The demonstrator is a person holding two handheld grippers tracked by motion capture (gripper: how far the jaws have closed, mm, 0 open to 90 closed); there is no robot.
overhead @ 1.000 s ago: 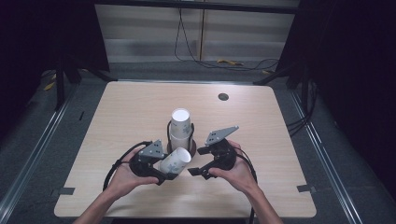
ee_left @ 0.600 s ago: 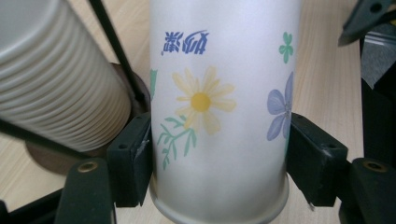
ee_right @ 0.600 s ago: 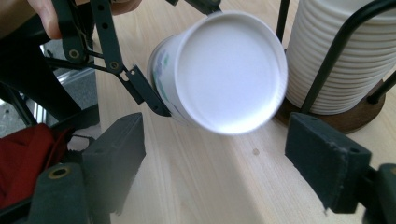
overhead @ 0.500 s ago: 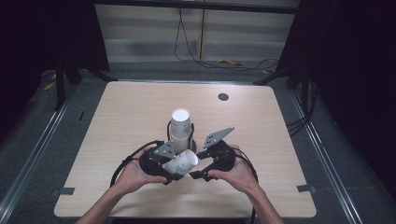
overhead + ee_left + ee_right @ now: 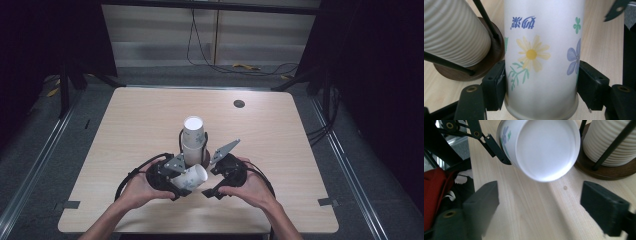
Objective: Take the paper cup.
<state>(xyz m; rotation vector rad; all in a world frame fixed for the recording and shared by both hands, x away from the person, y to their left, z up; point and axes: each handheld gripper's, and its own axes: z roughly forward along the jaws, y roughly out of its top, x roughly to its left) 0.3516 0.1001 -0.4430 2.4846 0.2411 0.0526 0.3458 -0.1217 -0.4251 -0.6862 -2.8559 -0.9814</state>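
Pale counter [image 5: 125, 125]: your left tongs [image 5: 540, 82] pinch the flowered cup [image 5: 541, 57]; bring spread right tongs [image 5: 549, 202] onto its base.

Right claw [image 5: 210, 186] jaws just reopened wide, nothing between.

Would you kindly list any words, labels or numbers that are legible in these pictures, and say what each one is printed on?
Blue print of two or three characters, upside down, on the flowered paper cup that the left tool is shut on: it looks like Chinese script, but I cannot read it with confidence.
Ribbed cup stack in its wooden-based holder: no text.
Table: no label or number to read.
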